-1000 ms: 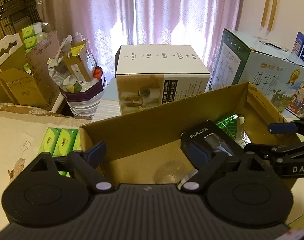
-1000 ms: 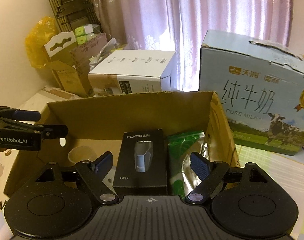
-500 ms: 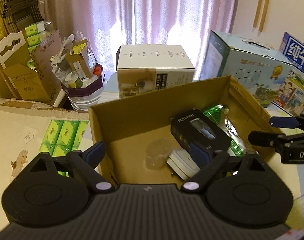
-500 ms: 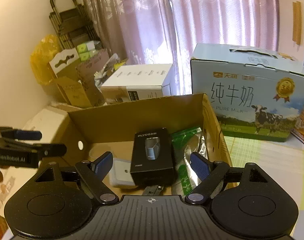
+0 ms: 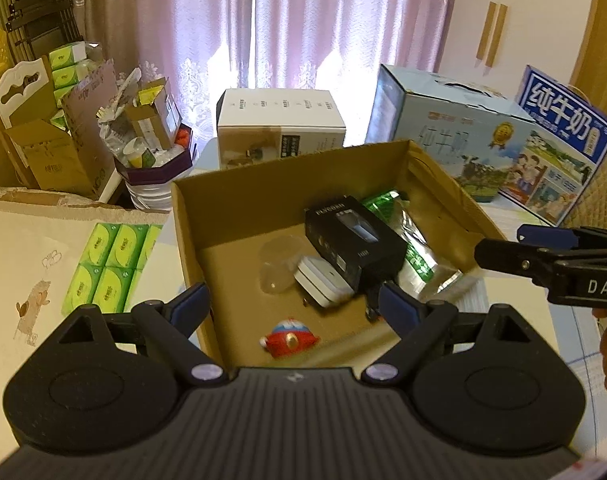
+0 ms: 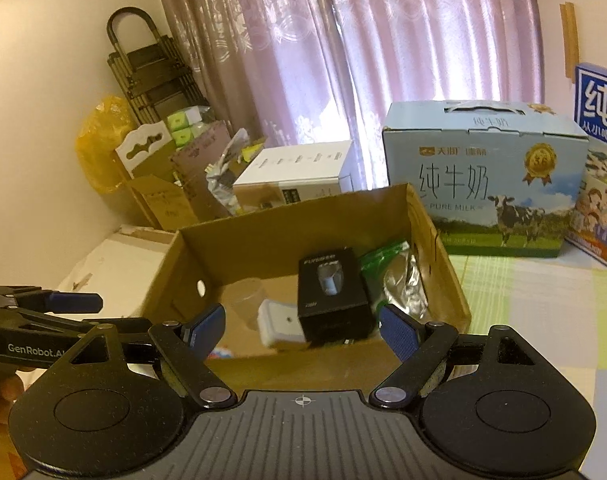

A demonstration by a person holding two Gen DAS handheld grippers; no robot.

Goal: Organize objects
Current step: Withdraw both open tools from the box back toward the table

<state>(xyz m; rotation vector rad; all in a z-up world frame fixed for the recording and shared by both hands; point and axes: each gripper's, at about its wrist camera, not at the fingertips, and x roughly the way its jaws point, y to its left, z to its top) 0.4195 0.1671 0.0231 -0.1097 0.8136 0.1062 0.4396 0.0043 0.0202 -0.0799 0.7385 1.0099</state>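
An open cardboard box (image 5: 239,200) (image 6: 287,220) stands on the table. In it lie a black shaver box (image 5: 353,240) (image 6: 331,292), a white adapter (image 5: 323,284) (image 6: 279,324), a green-and-silver foil bag (image 5: 415,248) (image 6: 399,276), a clear plastic cup (image 5: 277,264) (image 6: 247,300) and a red-and-blue toy (image 5: 289,342). My left gripper (image 5: 293,306) is open and empty above the box's near edge. My right gripper (image 6: 301,328) is open and empty, in front of the box.
Green tissue packs (image 5: 107,264) lie left of the box. A white carton (image 5: 279,136) stands behind it, milk cartons (image 5: 455,136) (image 6: 483,184) to the right. Cardboard clutter (image 5: 63,136) fills the back left. Curtains hang behind.
Both grippers have risen and pulled back from the box, so more of its floor shows, including the toy. Both stay open and empty.
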